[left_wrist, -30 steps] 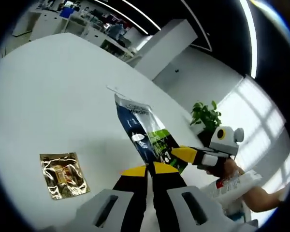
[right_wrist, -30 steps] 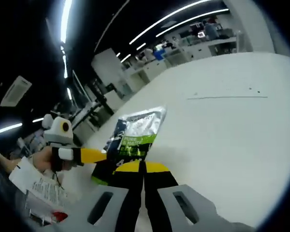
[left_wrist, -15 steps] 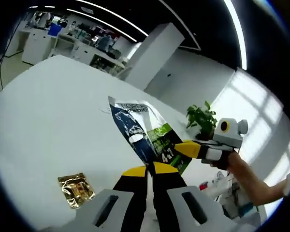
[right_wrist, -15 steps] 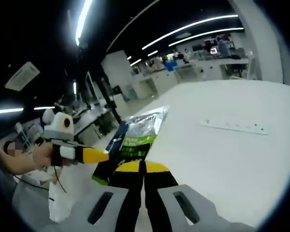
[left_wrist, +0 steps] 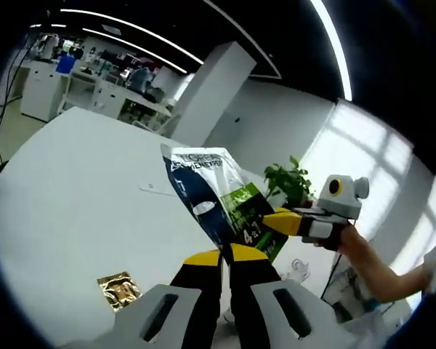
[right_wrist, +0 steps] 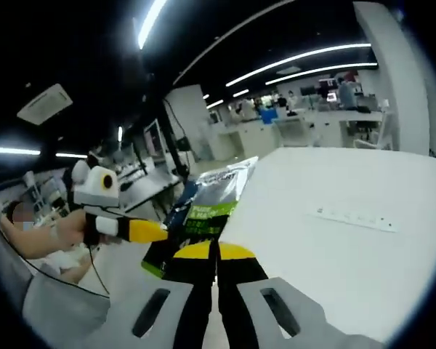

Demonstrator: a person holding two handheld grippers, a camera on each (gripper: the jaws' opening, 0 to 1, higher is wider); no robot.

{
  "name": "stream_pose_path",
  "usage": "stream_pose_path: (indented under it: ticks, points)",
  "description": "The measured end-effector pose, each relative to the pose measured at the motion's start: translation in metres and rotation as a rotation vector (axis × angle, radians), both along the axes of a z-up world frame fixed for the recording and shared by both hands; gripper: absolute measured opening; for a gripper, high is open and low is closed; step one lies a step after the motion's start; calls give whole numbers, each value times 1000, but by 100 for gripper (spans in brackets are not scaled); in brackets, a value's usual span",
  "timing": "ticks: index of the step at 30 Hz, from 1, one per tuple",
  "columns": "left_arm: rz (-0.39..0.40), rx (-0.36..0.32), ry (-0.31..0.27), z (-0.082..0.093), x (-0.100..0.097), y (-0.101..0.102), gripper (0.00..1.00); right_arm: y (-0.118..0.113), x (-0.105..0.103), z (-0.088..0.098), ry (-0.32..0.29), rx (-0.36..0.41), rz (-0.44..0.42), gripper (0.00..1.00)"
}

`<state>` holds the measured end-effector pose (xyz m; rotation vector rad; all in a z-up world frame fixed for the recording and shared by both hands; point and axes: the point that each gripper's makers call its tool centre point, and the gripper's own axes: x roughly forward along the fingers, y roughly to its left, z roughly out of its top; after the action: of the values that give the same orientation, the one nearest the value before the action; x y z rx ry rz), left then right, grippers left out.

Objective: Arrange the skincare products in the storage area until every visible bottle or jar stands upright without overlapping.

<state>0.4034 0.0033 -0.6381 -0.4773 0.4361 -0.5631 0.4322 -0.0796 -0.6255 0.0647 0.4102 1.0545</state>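
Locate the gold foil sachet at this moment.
In the left gripper view, the gold foil sachet lies flat on the white table, lower left, beside the left gripper.

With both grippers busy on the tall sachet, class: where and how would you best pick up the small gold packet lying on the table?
The gold packet lies flat on the white table, so pinching from above probably won't bite. Take one thin edge, coming in low from the side nearest the left gripper.

White worktop (left_wrist: 65, 189) spans the foreground; a potted plant (left_wrist: 287, 182) stands at three o'clock by bright windows (left_wrist: 363, 156), ceiling strip lights (right_wrist: 305, 58) at twelve.
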Motion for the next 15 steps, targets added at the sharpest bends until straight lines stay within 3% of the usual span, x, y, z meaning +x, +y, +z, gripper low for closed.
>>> stream_pose_path:
  ticks: [5,7,15]
  points:
    - [-34,-2,-24,11,-12,7,0,6,-14,11,-12,5,-2,1]
    - [-38,-11,-29,14,-16,10,0,12,-28,16,-29,-1,-1,1]
    - [-78,-16,-50,24,-34,26,0,23,-41,29,-65,-19,-11,1]
